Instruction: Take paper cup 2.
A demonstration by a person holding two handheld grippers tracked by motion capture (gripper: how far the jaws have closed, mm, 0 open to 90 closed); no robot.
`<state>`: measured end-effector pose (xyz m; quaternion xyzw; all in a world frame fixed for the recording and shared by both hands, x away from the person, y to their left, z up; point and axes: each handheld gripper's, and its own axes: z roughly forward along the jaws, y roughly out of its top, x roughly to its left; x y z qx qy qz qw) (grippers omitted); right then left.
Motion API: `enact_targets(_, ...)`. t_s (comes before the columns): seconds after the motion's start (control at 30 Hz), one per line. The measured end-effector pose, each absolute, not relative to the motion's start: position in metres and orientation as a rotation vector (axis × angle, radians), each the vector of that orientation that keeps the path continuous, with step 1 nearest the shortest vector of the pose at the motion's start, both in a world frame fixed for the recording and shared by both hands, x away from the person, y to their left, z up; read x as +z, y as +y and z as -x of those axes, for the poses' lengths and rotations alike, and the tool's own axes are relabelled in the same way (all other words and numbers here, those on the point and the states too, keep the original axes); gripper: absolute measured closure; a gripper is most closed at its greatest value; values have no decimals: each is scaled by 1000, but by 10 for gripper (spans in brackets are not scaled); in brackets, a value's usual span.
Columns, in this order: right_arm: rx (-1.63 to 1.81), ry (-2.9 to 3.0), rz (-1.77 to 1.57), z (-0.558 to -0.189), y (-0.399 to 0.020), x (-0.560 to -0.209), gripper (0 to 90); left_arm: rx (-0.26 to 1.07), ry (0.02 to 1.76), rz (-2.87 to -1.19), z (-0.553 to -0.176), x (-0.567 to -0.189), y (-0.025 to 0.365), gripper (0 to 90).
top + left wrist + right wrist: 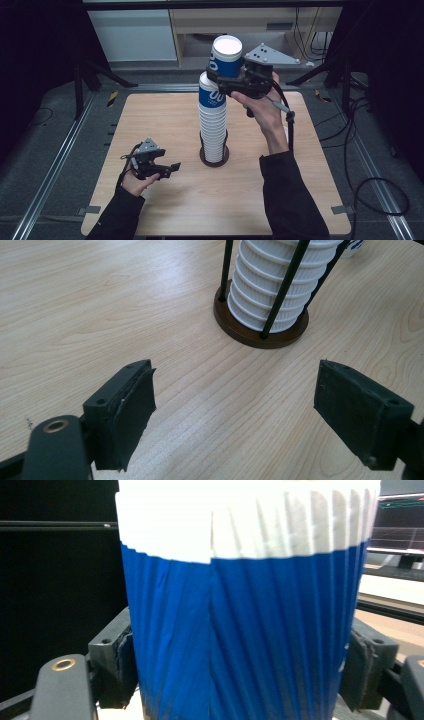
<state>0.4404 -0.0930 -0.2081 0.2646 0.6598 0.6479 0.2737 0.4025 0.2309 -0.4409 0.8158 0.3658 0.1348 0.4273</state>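
A tall stack of blue-and-white paper cups (212,120) stands in a round brown holder (214,157) with thin black rods, at the middle of the wooden table. My right gripper (223,76) is shut on the top blue cup (226,55), held above and a little right of the stack. In the right gripper view that ribbed cup (240,630) sits squeezed between both pads. My left gripper (172,167) rests low over the table at the front left, open, pointing toward the holder (260,330). Nothing lies between its black pads (125,410).
The light wooden table (150,120) sits on a dark floor with metal rails along both sides. Cables (360,165) trail on the floor at the right. Pale cabinets (135,30) stand behind the table.
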Motion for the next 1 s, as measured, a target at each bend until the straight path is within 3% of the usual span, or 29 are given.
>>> enact_targets(0.57,1687,1744,-776,-418,-153,-226,208,343,909,-2045,-402,-440,230,160)
enact_targets(1.0,1639,1787,-806,-407,-174,-248,208,345,905,-2043,-401,-439,230,161)
